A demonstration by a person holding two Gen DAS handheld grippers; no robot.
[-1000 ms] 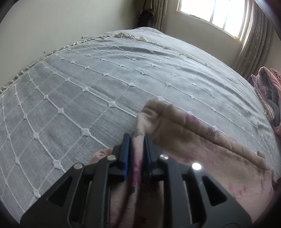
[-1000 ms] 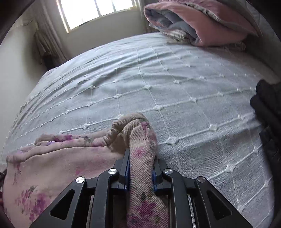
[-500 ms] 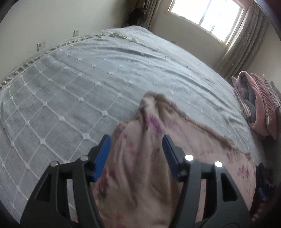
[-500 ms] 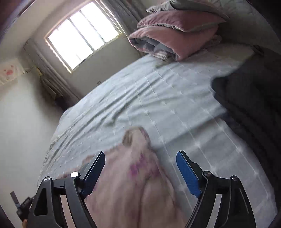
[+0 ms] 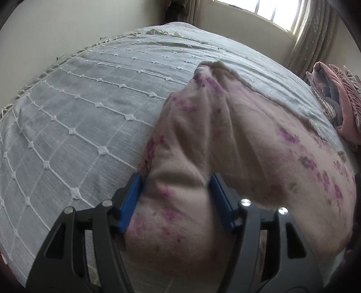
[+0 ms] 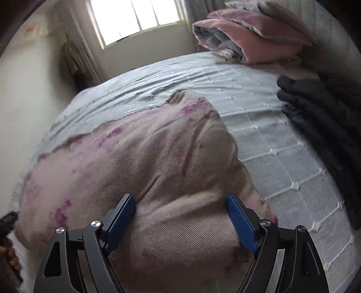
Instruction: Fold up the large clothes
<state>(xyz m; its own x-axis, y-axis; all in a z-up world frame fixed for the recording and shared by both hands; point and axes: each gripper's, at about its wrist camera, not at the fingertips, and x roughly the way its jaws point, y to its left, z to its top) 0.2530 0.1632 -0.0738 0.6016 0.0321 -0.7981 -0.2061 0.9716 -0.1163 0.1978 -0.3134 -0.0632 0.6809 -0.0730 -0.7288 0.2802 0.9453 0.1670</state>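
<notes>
A beige garment with purple flowers [image 5: 237, 144] lies spread on the grey quilted bedspread [image 5: 79, 117]. My left gripper [image 5: 177, 198] is open, its blue pads on either side of a raised fold at the garment's left end, gripping nothing. In the right wrist view the same garment [image 6: 146, 162] fills the middle. My right gripper [image 6: 180, 218] is open wide over its right end, and the cloth bulges up between the pads without being pinched.
A folded pink and grey quilt [image 6: 248, 38] lies at the head of the bed, also showing in the left wrist view [image 5: 338, 99]. A pile of dark clothes [image 6: 327, 126] lies at the right. A window [image 6: 137, 20] and curtains stand beyond the bed.
Both grippers were shut on the garment's corners one second ago. Both have opened and let go, and have drawn back over the cloth, which now lies on the bed.
</notes>
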